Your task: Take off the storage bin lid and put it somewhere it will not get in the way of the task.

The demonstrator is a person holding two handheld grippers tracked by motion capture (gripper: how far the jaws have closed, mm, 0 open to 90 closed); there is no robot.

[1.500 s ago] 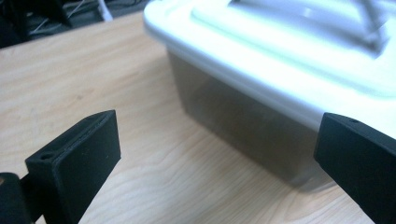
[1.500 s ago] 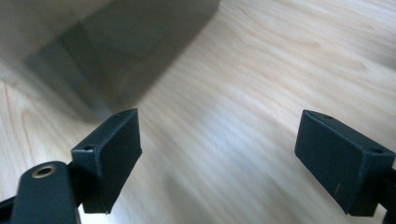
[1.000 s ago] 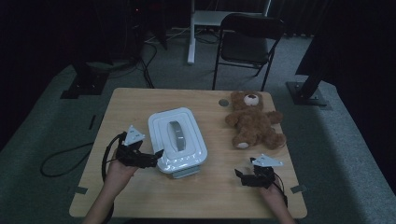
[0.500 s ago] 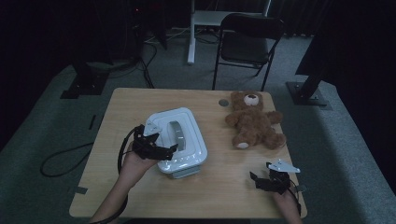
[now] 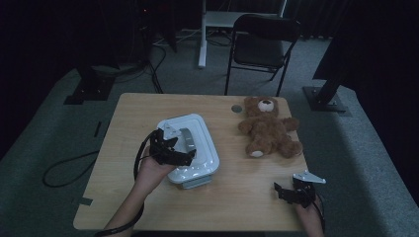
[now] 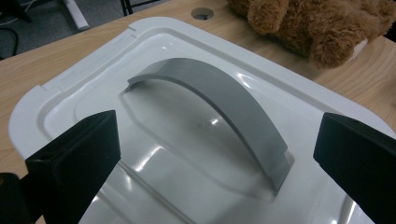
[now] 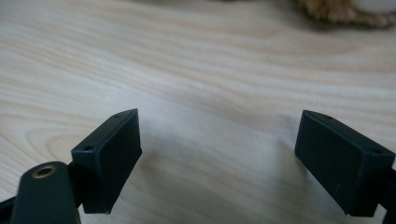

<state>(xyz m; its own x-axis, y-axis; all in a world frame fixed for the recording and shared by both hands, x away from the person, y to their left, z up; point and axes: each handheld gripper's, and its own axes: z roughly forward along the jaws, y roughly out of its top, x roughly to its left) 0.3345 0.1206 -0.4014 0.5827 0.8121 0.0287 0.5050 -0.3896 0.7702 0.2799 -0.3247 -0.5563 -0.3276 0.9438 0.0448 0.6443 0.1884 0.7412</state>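
A white plastic box [image 5: 197,157] with a grey arched handle [image 6: 224,102] on its lid sits mid-table. My left gripper [image 5: 184,157] hovers over the lid, open, its jaws spread either side of the handle [image 5: 188,140] without touching it. The lid [image 6: 154,144] lies close below in the left gripper view. A brown teddy bear [image 5: 269,129] lies on its back to the right of the box; its fur [image 6: 322,28] shows beyond the lid. My right gripper [image 5: 285,193] rests low at the table's front right, open, nothing between its jaws but bare wood [image 7: 210,93].
The wooden table [image 5: 123,128] has a round cable hole [image 5: 236,108] near its far edge. A black folding chair [image 5: 262,44] stands behind the table. Cables trail on the floor at left [image 5: 64,168].
My left gripper has moved right and forward, from the box's left edge to above its lid. My right gripper has drawn back toward the front right corner.
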